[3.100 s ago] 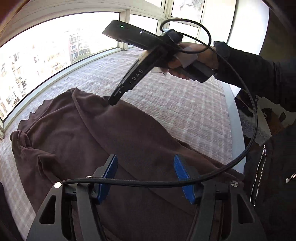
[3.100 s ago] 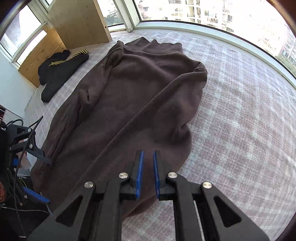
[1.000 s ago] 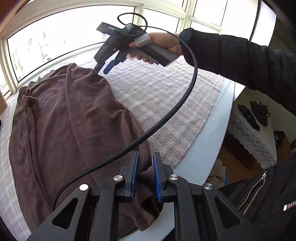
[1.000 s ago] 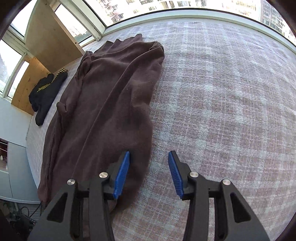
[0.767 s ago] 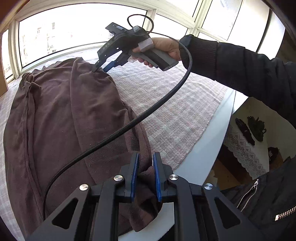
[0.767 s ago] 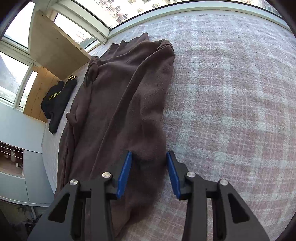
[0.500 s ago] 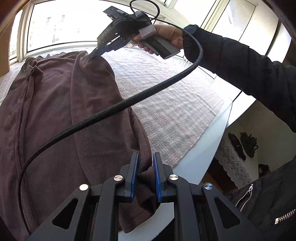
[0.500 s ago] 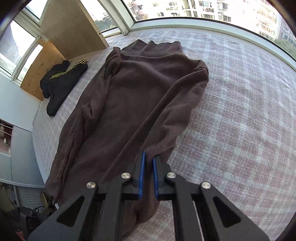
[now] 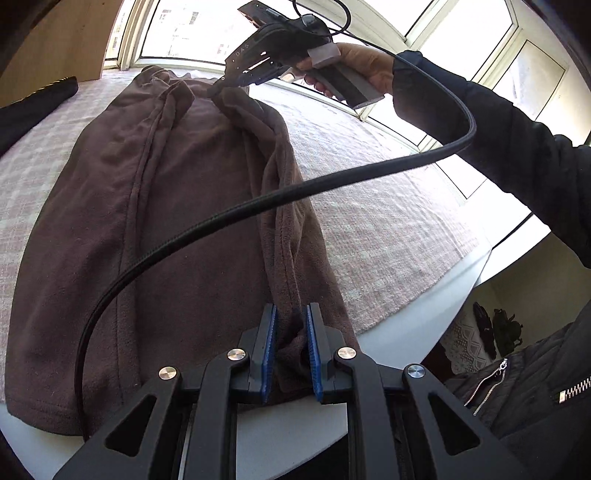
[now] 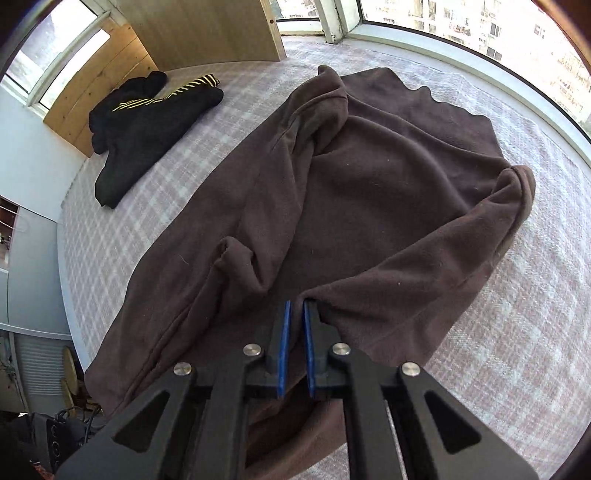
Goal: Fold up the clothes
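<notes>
A large brown fleece garment (image 9: 177, 206) lies spread over a checked cloth. My left gripper (image 9: 290, 317) is shut on a bunched corner of its right edge near the table's front. In the left wrist view the right gripper (image 9: 218, 86), held by a hand in a dark sleeve, pinches the far end of the same edge and lifts it. In the right wrist view the right gripper (image 10: 295, 306) is shut on the brown garment (image 10: 388, 192), whose edge is drawn over the body of the cloth toward the left.
A black garment with yellow stripes (image 10: 147, 122) lies folded at the far left by a wooden panel (image 10: 207, 29). The white table edge (image 9: 424, 317) runs close to my left gripper. A black cable (image 9: 258, 206) arcs across the left wrist view. Windows ring the table.
The right gripper closed on the garment's far edge and carried it left over the cloth. The left gripper kept its grip and swung with the near corner.
</notes>
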Tool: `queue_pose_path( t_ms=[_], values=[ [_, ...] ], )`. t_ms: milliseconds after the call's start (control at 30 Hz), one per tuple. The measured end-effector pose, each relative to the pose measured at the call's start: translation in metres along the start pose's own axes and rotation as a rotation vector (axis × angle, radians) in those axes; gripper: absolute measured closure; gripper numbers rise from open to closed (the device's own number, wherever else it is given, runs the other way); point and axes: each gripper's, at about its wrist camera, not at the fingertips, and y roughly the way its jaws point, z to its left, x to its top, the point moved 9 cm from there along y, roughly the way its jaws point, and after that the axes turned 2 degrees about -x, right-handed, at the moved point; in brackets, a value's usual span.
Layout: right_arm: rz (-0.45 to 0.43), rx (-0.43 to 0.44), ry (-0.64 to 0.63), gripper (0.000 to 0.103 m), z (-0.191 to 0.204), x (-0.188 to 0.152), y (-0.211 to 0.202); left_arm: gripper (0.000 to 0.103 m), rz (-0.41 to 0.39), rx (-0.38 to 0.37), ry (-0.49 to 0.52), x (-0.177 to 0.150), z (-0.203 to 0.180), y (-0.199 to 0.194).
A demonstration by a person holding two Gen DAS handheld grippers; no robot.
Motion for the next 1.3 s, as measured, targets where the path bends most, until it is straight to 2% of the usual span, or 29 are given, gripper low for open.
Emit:
queue_pose_path(
  t_ms=[100,200,367,400,467,500,533,667,767,867,967,1033,1100,1200,1300],
  values=[
    [0.027,-0.052,-0.009,0.095,0.0,0.003,0.02,0.088,0.027,-0.001,-0.013,-0.009,0.004,0.005],
    [0.013,-0.089,-0.035,0.094,0.004,0.007,0.026,0.088,0.031,0.003,-0.008,-0.011,0.005,0.004],
    [-0.046,-0.043,0.022,0.091,0.002,0.014,0.009,0.088,0.032,0.008,-0.003,-0.01,0.007,-0.002],
    [-0.075,-0.031,0.027,0.086,0.002,0.015,-0.002,0.088,0.029,0.008,-0.004,-0.009,0.008,-0.003],
    [-0.115,-0.031,0.021,0.071,0.002,0.012,-0.024,0.088,0.026,0.006,-0.007,-0.007,0.009,-0.005],
    [-0.112,-0.051,0.007,0.059,0.002,0.008,-0.03,0.088,0.027,0.004,-0.008,-0.007,0.009,-0.005],
    [-0.102,-0.075,-0.011,0.056,0.002,0.003,-0.034,0.088,0.027,-0.001,-0.011,-0.006,0.009,-0.005],
    [-0.009,-0.08,-0.046,0.056,0.007,-0.018,-0.033,0.088,0.029,-0.004,-0.013,-0.006,0.013,-0.005],
    [0.035,-0.151,-0.07,0.056,0.005,-0.04,-0.029,0.088,0.029,0.002,-0.009,-0.006,0.015,-0.007],
    [0.037,-0.126,0.028,0.056,-0.013,-0.054,-0.028,0.088,0.035,-0.001,-0.005,-0.008,0.018,-0.008],
    [-0.025,-0.095,0.092,0.059,-0.025,-0.054,-0.032,0.088,0.03,0.009,0.006,-0.008,0.018,-0.012],
    [-0.086,-0.103,0.093,0.084,-0.029,-0.051,-0.041,0.091,0.022,0.029,0.027,-0.006,0.019,-0.02],
    [-0.15,-0.086,0.115,0.099,-0.031,-0.051,-0.054,0.091,0.007,0.045,0.049,-0.001,0.02,-0.03],
    [-0.162,-0.094,0.116,0.099,-0.038,-0.057,-0.059,0.091,-0.007,0.05,0.081,0.009,0.017,-0.039],
    [-0.124,-0.107,0.097,0.099,-0.035,-0.057,-0.043,0.091,-0.001,0.034,0.143,0.023,0.006,-0.03]
  ],
)
